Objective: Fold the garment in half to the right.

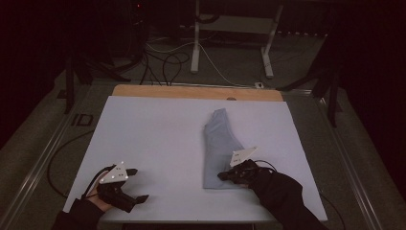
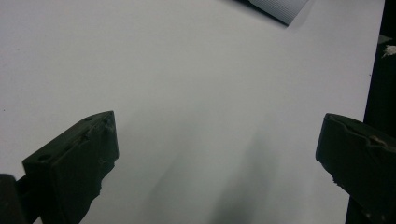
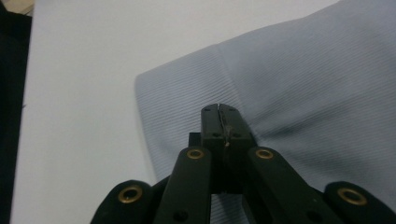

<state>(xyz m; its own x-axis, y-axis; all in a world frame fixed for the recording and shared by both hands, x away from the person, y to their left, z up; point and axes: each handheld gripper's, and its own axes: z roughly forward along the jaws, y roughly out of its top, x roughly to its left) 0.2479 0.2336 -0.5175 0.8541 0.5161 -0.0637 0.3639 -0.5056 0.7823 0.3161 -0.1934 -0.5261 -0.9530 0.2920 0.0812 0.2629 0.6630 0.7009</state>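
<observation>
A light blue-grey folded cloth (image 1: 220, 139) lies right of centre on the white table cover (image 1: 153, 129), its long side running front to back. My right gripper (image 1: 221, 176) rests on the cloth's near end, its jaws pressed together. In the right gripper view the gripper (image 3: 219, 108) is shut, and the ribbed cloth (image 3: 303, 70) puckers around its tip. My left gripper (image 1: 139, 184) is near the front left of the table, open, with bare cover between its jaws (image 2: 217, 135). A corner of the cloth (image 2: 280, 8) shows far off in the left gripper view.
A wooden strip (image 1: 191, 92) runs along the table's far edge. Beyond it stand white desk legs (image 1: 196, 43) and loose cables (image 1: 167, 62) on the floor. Metal rails (image 1: 43, 158) flank the table. The surroundings are dark.
</observation>
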